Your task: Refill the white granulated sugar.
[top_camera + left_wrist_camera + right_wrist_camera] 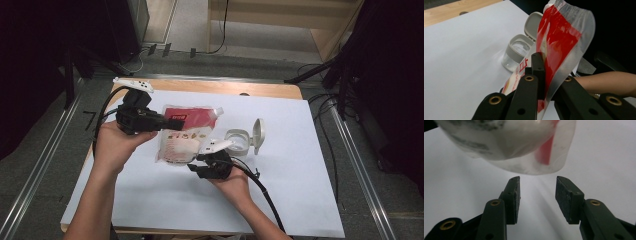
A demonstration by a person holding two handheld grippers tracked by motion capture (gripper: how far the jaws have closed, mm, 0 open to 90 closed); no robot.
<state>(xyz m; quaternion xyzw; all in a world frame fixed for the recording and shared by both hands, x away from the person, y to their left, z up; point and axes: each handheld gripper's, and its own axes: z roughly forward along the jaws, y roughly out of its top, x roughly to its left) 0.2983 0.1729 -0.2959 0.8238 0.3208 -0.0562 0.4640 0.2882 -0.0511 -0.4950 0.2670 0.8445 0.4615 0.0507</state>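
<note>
The left gripper [167, 121] is clamped on the red upper edge of a soft red-and-white plastic pouch [182, 135] held above the white table sheet [300, 190], while below its bottom corner the right gripper [196, 162] gapes with nothing between its jaws, near a clear flip-lid jar [239, 140].

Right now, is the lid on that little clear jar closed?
No, the jar stands with its hinged lid flipped up and open beside the pouch.
</note>
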